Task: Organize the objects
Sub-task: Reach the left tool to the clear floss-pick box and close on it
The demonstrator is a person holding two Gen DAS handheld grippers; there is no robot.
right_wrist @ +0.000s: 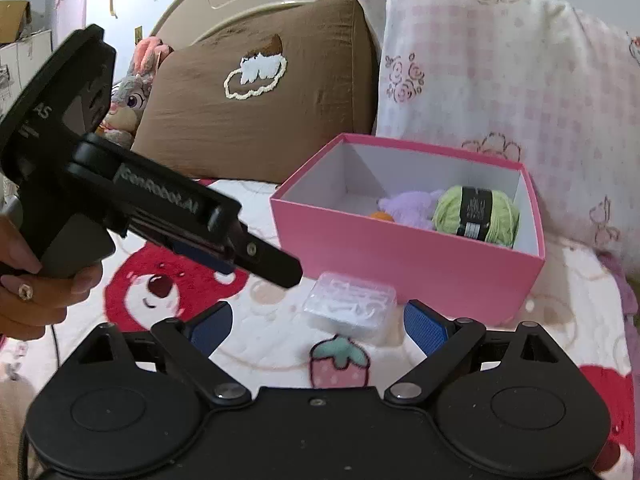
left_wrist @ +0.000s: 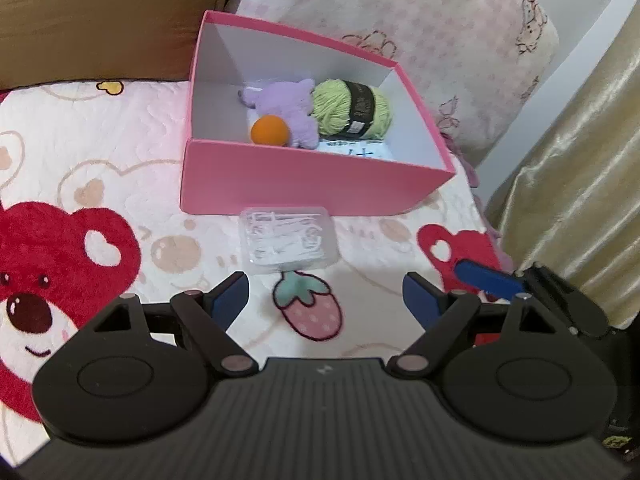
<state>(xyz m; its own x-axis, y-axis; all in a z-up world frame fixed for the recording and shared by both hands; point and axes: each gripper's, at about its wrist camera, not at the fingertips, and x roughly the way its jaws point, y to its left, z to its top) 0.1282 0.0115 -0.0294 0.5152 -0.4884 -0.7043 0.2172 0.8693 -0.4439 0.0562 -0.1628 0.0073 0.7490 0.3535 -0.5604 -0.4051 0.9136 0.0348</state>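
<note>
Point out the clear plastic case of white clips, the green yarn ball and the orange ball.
Clear plastic case of white clips (left_wrist: 289, 239), left wrist view, lid centre.
Green yarn ball (right_wrist: 476, 216), right wrist view, label band.
Orange ball (left_wrist: 269, 130), left wrist view, centre.

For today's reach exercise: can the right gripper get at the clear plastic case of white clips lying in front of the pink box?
Probably yes: the right gripper has open jaws, and nothing lies between it and the clear plastic case.
</note>
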